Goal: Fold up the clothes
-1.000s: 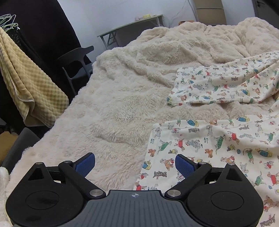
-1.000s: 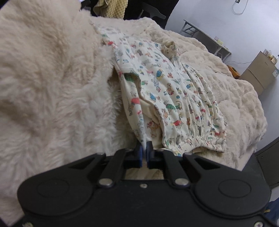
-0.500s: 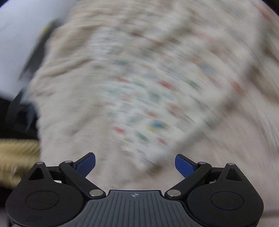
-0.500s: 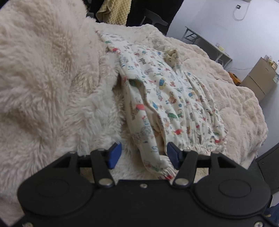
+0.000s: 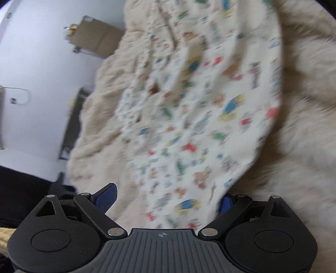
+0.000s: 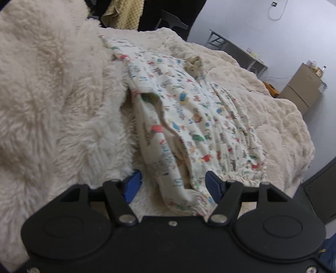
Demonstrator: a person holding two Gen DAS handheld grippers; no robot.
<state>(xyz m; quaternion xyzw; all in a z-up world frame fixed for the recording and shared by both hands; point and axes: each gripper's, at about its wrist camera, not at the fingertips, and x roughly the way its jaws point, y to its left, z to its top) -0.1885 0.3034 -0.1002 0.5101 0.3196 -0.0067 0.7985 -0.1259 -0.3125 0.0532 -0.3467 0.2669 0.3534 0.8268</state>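
Note:
A cream garment with a colourful cartoon print [image 6: 189, 117] lies folded lengthwise on a fluffy cream blanket [image 6: 48, 100]. In the right wrist view my right gripper [image 6: 173, 185] is open, its blue pads either side of the garment's elastic cuff end [image 6: 189, 201], which rests between the jaws. In the left wrist view, which is blurred and tilted, the same garment [image 5: 199, 117] fills the middle. My left gripper [image 5: 168, 199] is open, with the cloth's near end lying between its fingers and covering part of the right pad [image 5: 225, 204].
The blanket [image 5: 300, 126] covers the whole bed. A brown cabinet [image 6: 302, 88] and a grey table [image 6: 235, 46] stand by the far wall. A dark chair [image 6: 172, 21] and a yellow towel [image 6: 121, 14] are beyond the bed's head.
My right gripper has opened and let go of the garment's cuff. My left gripper has swung quickly from the bed's side to over the garment, staying open.

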